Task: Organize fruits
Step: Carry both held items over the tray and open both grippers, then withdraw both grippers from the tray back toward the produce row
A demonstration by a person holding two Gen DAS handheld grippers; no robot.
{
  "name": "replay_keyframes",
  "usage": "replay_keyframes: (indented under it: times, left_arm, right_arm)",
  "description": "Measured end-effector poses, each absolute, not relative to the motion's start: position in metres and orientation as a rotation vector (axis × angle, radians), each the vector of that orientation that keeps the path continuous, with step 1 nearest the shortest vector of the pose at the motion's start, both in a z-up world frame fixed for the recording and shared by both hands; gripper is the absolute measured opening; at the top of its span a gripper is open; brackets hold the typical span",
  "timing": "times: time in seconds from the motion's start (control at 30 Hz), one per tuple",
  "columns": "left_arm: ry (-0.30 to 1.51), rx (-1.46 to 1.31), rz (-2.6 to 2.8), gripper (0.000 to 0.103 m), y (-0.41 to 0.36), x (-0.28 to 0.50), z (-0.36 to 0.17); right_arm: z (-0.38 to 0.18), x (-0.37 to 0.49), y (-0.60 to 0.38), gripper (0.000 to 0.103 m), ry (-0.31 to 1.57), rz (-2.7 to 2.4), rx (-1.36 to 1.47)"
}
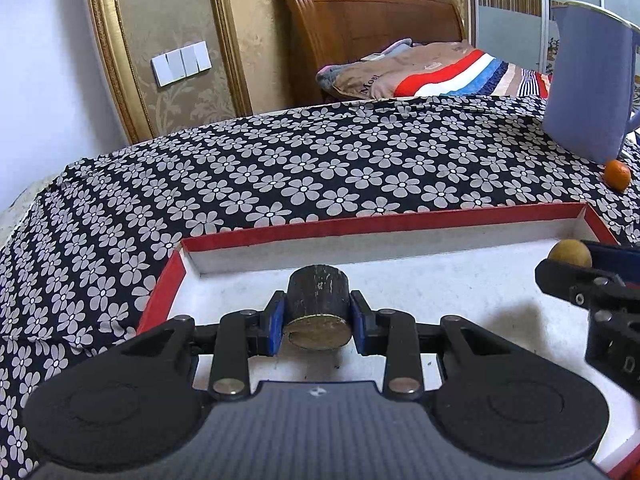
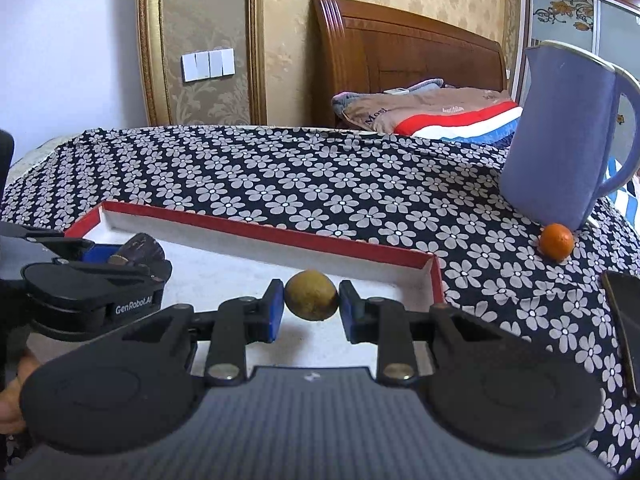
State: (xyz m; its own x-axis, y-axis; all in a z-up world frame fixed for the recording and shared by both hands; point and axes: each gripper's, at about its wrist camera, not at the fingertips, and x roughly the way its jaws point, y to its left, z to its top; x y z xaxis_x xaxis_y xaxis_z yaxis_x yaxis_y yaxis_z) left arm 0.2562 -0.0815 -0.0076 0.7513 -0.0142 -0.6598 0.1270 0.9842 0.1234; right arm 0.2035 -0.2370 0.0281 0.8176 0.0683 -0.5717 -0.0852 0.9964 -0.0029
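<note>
My left gripper is shut on a short dark cylinder-shaped piece with a pale cut end, held just over the white floor of a red-rimmed box. My right gripper has its blue pads against a small round brownish-yellow fruit over the same box, near its right end. That fruit also shows at the right edge of the left wrist view. A small orange lies on the flowered cloth outside the box, beside the jug; it also shows in the left wrist view.
A tall lilac plastic jug stands on the cloth at the right, just behind the orange. A dark flat object lies at the right edge. Behind the table are a bed with a striped pillow and a wooden headboard.
</note>
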Motion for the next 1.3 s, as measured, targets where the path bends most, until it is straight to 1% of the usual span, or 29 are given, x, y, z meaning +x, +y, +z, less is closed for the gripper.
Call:
replay_keyframes:
  times: [0.03,0.13,0.2,0.27,0.33,0.37,0.4,0.43,0.47,0.5,0.53,0.57,0.63,0.77,0.87,0.9,0.93,0.97,1.03,1.17,1.3]
  left_arm:
    - [0.717,0.163,-0.079,0.032,-0.082,0.257,-0.007]
    - [0.719,0.163,-0.078,0.032,-0.082,0.257,-0.007]
    - [0.72,0.164,-0.077,0.032,-0.082,0.256,-0.007]
    - [0.719,0.158,-0.077,0.033,-0.081,0.254,-0.006]
    - [0.716,0.16,-0.077,0.033,-0.08,0.253,-0.005]
    - [0.713,0.16,-0.076,0.033,-0.08,0.251,-0.005]
    - [0.713,0.157,-0.074,0.033,-0.079,0.251,-0.004]
    - [0.714,0.154,-0.073,0.033,-0.078,0.25,-0.003]
    - [0.715,0.149,-0.073,0.035,-0.077,0.249,-0.003]
    - [0.716,0.141,-0.072,0.039,-0.076,0.248,-0.002]
    - [0.713,0.13,-0.073,0.049,-0.074,0.247,0.0]
    - [0.708,0.124,-0.074,0.059,-0.073,0.245,0.001]
    - [0.688,0.123,-0.068,0.064,-0.07,0.239,0.005]
    - [0.66,0.098,-0.04,0.064,-0.055,0.221,0.021]
    - [0.624,0.045,-0.029,0.064,-0.036,0.199,0.035]
    - [0.613,0.03,-0.014,0.066,-0.029,0.19,0.039]
    - [0.603,0.026,-0.009,0.07,-0.022,0.178,0.043]
    - [0.59,0.028,-0.01,0.072,-0.016,0.168,0.045]
    - [0.558,0.01,0.015,0.072,-0.002,0.144,0.047]
    - [0.53,0.004,0.003,0.072,0.014,0.101,0.037]
    - [0.537,0.019,-0.034,0.072,0.018,0.07,0.017]
  right_arm:
    - [0.028,0.204,-0.237,0.035,0.606,0.08,-0.028]
    - [0.029,0.202,-0.235,0.04,0.601,0.082,-0.042]
    - [0.03,0.2,-0.235,0.04,0.596,0.079,-0.046]
    - [0.031,0.196,-0.236,0.046,0.593,0.079,-0.041]
    - [0.032,0.191,-0.236,0.06,0.58,0.076,-0.044]
    - [0.033,0.188,-0.235,0.065,0.571,0.071,-0.049]
    - [0.034,0.185,-0.235,0.078,0.563,0.065,-0.051]
    - [0.036,0.181,-0.235,0.088,0.553,0.058,-0.05]
    - [0.037,0.177,-0.236,0.091,0.538,0.055,-0.047]
    - [0.039,0.173,-0.238,0.097,0.528,0.05,-0.039]
    - [0.041,0.17,-0.24,0.103,0.527,0.044,-0.019]
    - [0.043,0.166,-0.243,0.103,0.533,0.042,0.007]
    - [0.048,0.159,-0.249,0.103,0.552,0.052,0.061]
    - [0.055,0.132,-0.257,0.103,0.528,0.028,0.094]
    - [0.057,0.105,-0.263,0.103,0.472,-0.005,0.11]
    - [0.057,0.096,-0.265,0.103,0.457,0.003,0.113]
    - [0.057,0.086,-0.268,0.103,0.445,0.02,0.121]
    - [0.055,0.077,-0.273,0.103,0.434,0.045,0.141]
    - [0.05,0.059,-0.281,0.103,0.418,0.09,0.195]
    - [0.036,0.031,-0.293,0.103,0.408,0.105,0.243]
    - [0.019,0.016,-0.287,0.103,0.423,0.03,0.15]
